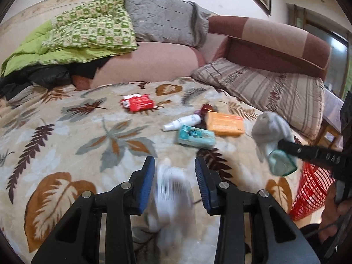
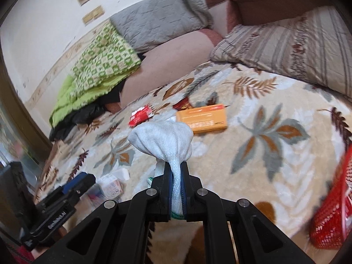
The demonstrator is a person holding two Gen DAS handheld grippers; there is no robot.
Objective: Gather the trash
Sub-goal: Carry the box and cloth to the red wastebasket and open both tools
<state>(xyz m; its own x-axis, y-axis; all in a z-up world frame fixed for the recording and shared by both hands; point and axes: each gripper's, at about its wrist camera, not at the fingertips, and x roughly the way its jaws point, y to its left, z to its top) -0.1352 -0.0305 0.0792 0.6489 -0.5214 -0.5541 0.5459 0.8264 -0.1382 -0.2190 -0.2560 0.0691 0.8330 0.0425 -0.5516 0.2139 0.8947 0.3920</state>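
My right gripper (image 2: 176, 165) is shut on a white sock (image 2: 162, 140) with a green-edged cuff, held above the leaf-patterned blanket. In the left wrist view the same sock (image 1: 270, 127) hangs from the right gripper (image 1: 282, 146) at the right, near the red mesh basket (image 1: 312, 191). My left gripper (image 1: 173, 162) is open, with a blurred white package (image 1: 171, 191) between its fingers. An orange box (image 1: 226, 123), a teal packet (image 1: 195, 136), a white spray bottle (image 1: 182, 122), a red packet (image 1: 138, 103) and a dark red wrapper (image 1: 205, 107) lie on the blanket.
The red basket (image 2: 332, 209) stands at the blanket's right edge. A striped pillow (image 1: 264, 88), a grey pillow (image 1: 167, 19) and a green quilt (image 1: 88, 30) lie at the back against the brown headboard (image 1: 275, 35). A black garment (image 1: 44, 77) sits at the far left.
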